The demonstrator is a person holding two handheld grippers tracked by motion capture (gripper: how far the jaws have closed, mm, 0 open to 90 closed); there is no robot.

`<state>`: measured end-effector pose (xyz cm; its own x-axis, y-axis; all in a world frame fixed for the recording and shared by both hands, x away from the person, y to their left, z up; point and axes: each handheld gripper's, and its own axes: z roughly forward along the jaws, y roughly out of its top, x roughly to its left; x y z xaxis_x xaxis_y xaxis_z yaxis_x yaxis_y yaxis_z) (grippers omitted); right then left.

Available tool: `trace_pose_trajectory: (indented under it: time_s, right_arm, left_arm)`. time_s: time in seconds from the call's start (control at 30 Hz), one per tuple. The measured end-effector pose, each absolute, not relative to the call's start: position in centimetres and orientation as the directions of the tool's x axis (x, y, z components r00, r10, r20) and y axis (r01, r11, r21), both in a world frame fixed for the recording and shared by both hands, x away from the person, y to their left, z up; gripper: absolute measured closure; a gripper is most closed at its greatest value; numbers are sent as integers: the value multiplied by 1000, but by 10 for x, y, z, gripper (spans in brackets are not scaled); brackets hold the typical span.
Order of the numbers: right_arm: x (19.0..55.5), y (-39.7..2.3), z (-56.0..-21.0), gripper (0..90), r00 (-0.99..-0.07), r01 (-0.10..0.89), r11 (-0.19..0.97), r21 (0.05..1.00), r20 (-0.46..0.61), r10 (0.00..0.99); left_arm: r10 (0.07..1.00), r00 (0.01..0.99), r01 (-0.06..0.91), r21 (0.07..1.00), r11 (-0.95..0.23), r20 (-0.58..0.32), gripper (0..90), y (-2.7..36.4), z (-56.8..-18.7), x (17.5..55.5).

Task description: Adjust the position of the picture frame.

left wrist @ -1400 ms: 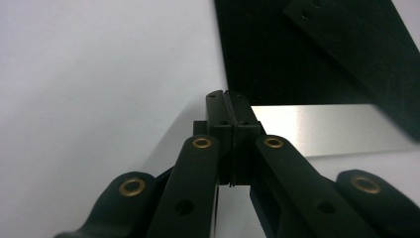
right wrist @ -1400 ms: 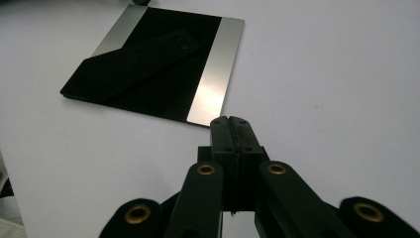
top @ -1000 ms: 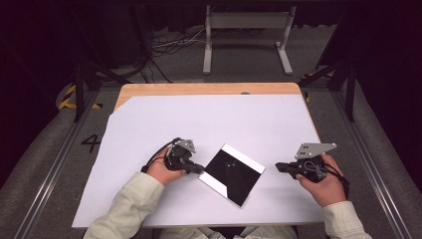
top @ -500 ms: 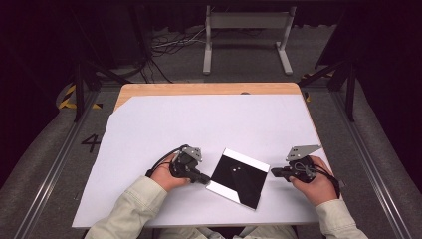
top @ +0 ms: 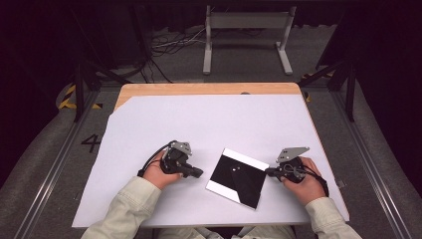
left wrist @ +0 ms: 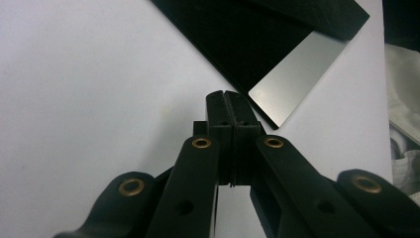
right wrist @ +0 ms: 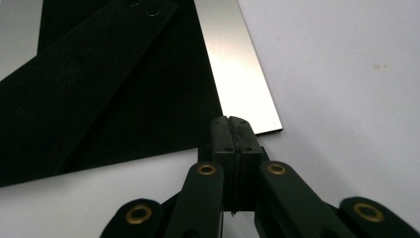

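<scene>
Black and glossy, with a pale silvery strip along two of its edges, a flat square panel [top: 237,179] lies turned like a diamond on the white sheet over the worktop [top: 209,124], close to the near edge and a little right of the middle. The left gripper [top: 198,173] lies low on the sheet just beside the panel's left corner, its jaws pressed together with nothing between them; in the left gripper view the closed tips [left wrist: 229,106] sit right at the silvery corner [left wrist: 292,82]. The right gripper [top: 268,172] is likewise closed on nothing, its tip at the panel's right edge, and in its own view the tips [right wrist: 232,130] almost meet the strip's end [right wrist: 242,74]. Set on opposite sides like this, the closed grippers look placed to nudge or square the panel between them rather than to pick it up. Compared with a second ago, the panel sits nearer the front edge and more to the right, and both hands have followed, the right one lower.
</scene>
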<state>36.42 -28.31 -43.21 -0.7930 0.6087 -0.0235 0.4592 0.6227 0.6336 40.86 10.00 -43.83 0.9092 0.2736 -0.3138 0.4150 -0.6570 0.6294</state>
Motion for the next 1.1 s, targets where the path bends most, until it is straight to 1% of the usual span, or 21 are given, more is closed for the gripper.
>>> trace_pose_trajectory:
  time_s: [0.07, 0.13, 0.23, 0.43, 0.6, 0.77, 0.8, 0.83, 0.93, 1.1]
  right_arm:
    - [369, -281, -434, 900, -784, 461, 608, 646, -25, 620]
    - [376, -275, -435, 900, -771, 470, 590, 656, -20, 637]
    - [385, -264, -435, 900, -760, 473, 584, 660, -30, 649]
    - [407, -244, -434, 900, -764, 474, 600, 645, -38, 644]
    - [419, -234, -433, 900, -767, 473, 606, 640, -40, 640]
    - [421, -236, -436, 900, -763, 481, 575, 662, -7, 646]
    - [422, -239, -436, 900, -768, 478, 565, 672, 8, 641]
    - [422, -239, -436, 900, -768, 478, 565, 672, 8, 641]
    - [419, -243, -434, 900, -765, 479, 565, 672, 3, 645]
    - [405, -260, -425, 900, -759, 480, 534, 696, 24, 651]
  left_arm:
    - [277, 909, 416, 631, -655, -312, 900, 101, -438, 407]
    - [299, 906, 423, 628, -653, -300, 900, 104, -437, 406]
    - [322, 896, 443, 628, -639, -305, 900, 110, -437, 405]
    - [364, 882, 470, 624, -625, -299, 900, 122, -438, 406]
    - [396, 878, 474, 616, -629, -270, 900, 126, -438, 406]
    - [407, 879, 467, 626, -625, -249, 900, 127, -436, 406]
    - [416, 881, 456, 632, -626, -225, 900, 127, -435, 405]
    - [416, 881, 456, 632, -626, -225, 891, 127, -435, 405]
    - [432, 883, 441, 641, -628, -185, 867, 129, -434, 402]
    - [426, 893, 409, 655, -635, -144, 834, 136, -431, 398]
